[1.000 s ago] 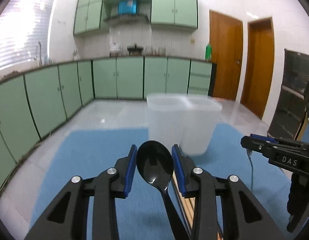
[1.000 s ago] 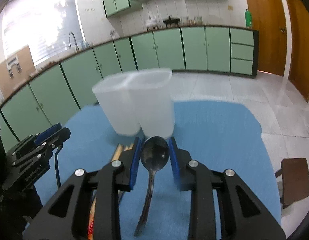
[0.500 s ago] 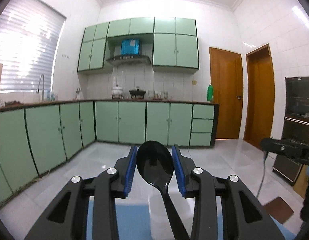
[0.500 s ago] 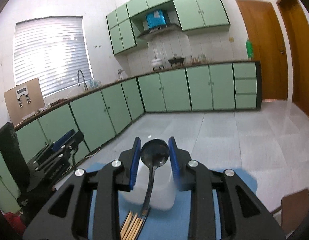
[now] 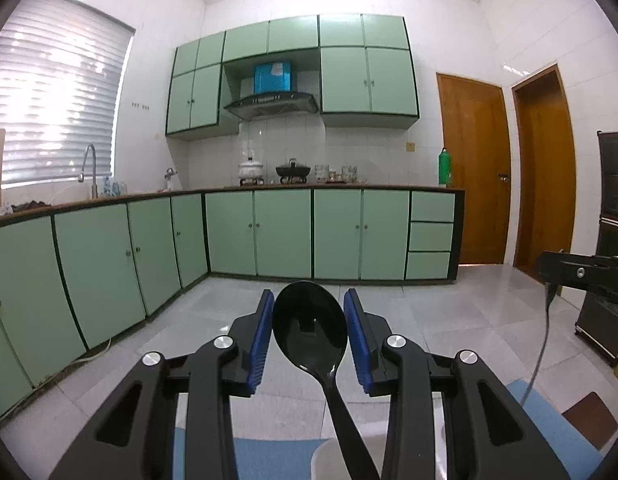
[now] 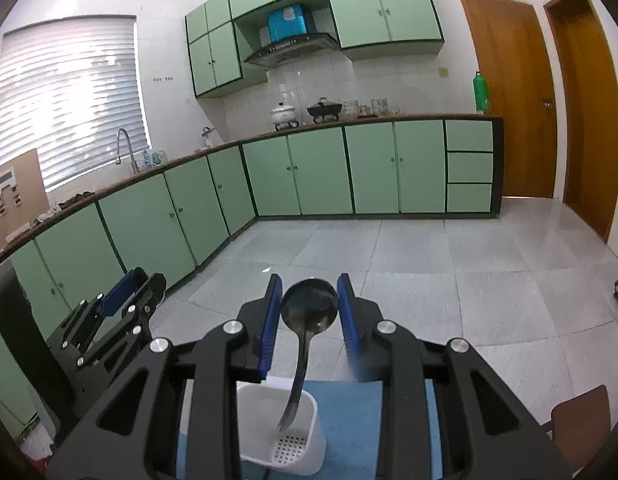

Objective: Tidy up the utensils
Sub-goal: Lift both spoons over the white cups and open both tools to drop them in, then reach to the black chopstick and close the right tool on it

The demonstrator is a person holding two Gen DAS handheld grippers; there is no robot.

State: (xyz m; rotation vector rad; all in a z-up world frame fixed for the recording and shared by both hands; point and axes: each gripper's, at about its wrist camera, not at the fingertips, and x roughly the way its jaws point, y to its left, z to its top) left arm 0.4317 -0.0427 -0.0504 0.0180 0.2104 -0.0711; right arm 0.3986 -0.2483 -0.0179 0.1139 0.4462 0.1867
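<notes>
My left gripper [image 5: 309,308] is shut on a black plastic spoon [image 5: 307,336], its blue pads pressing the sides of the bowl while the handle runs down towards the camera. My right gripper [image 6: 309,292] is shut on a dark metal spoon [image 6: 309,308] by its bowl. That spoon's handle hangs down into the top of a white plastic utensil holder [image 6: 253,420] with a perforated floor. Part of the holder's rim [image 5: 329,450] shows under the left gripper. Each gripper appears in the other's view: the left gripper [image 6: 125,288] at left, the right gripper [image 5: 577,272] at right.
The holder stands on a blue mat [image 6: 349,420] on the table. A brown stool [image 6: 581,420] sits on the tiled floor to the right. Green kitchen cabinets [image 5: 281,236] line the far wall, and a black appliance cabinet [image 5: 609,280] stands at the right.
Both grippers have risen and tipped upward with their spoons still held. The table and holder have slid from the middle of both views to the bottom edge.
</notes>
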